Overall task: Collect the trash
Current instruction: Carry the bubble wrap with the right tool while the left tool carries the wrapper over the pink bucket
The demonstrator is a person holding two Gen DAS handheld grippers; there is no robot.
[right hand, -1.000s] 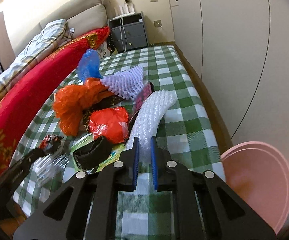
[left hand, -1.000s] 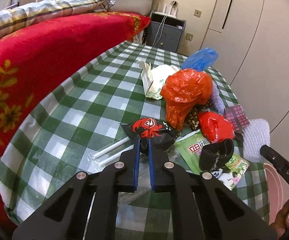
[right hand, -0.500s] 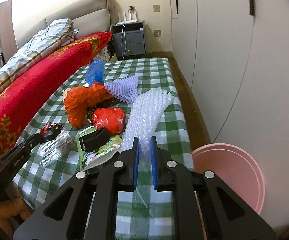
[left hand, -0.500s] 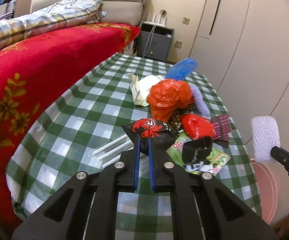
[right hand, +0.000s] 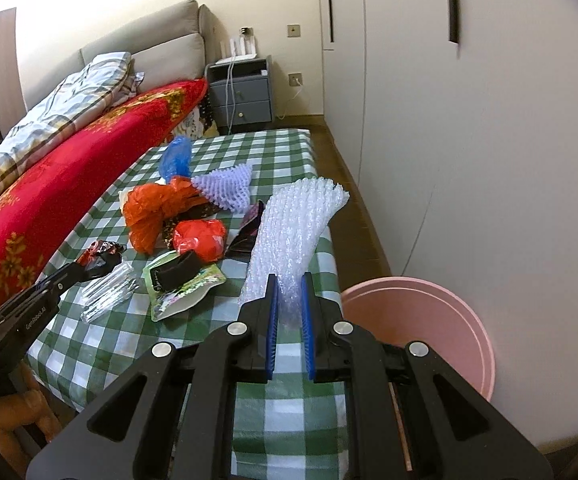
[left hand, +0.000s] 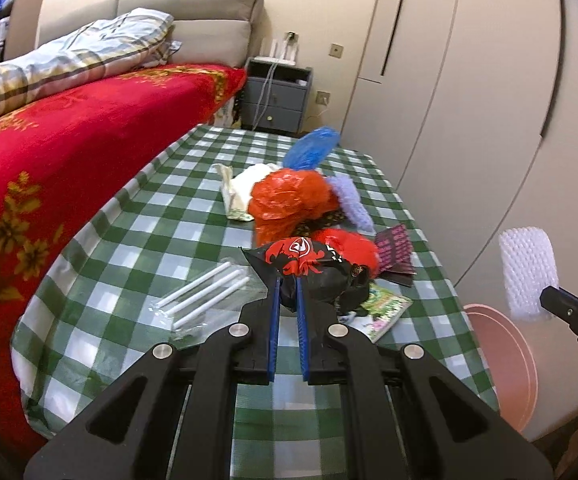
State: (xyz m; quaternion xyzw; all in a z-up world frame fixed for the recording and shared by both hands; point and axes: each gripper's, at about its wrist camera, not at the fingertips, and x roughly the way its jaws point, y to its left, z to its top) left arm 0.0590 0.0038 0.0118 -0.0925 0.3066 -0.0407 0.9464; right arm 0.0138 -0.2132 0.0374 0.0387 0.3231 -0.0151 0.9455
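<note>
My left gripper (left hand: 287, 282) is shut on a black and red snack wrapper (left hand: 305, 258), held above the near end of the green checked table (left hand: 137, 240). My right gripper (right hand: 290, 280) is shut on the lower end of a clear bubble wrap sheet (right hand: 297, 224), which hangs in the air near the table's right edge. A pink bin (right hand: 421, 320) stands on the floor just right of the table, below and right of the right gripper. On the table lie an orange bag (left hand: 285, 196), a red bag (left hand: 349, 244), a blue bag (left hand: 313, 148) and a purple foam net (left hand: 351, 204).
A clear pack of white straws (left hand: 205, 296) and a green packet (left hand: 385, 308) lie near the table's front. A bed with a red blanket (left hand: 69, 152) runs along the left. White wardrobe doors (right hand: 469, 120) close the right side; a grey nightstand (right hand: 243, 92) stands at the back.
Both grippers have risen and drawn back from the table with their loads. The bubble wrap has come off the cloth, and more of the pink bin shows.
</note>
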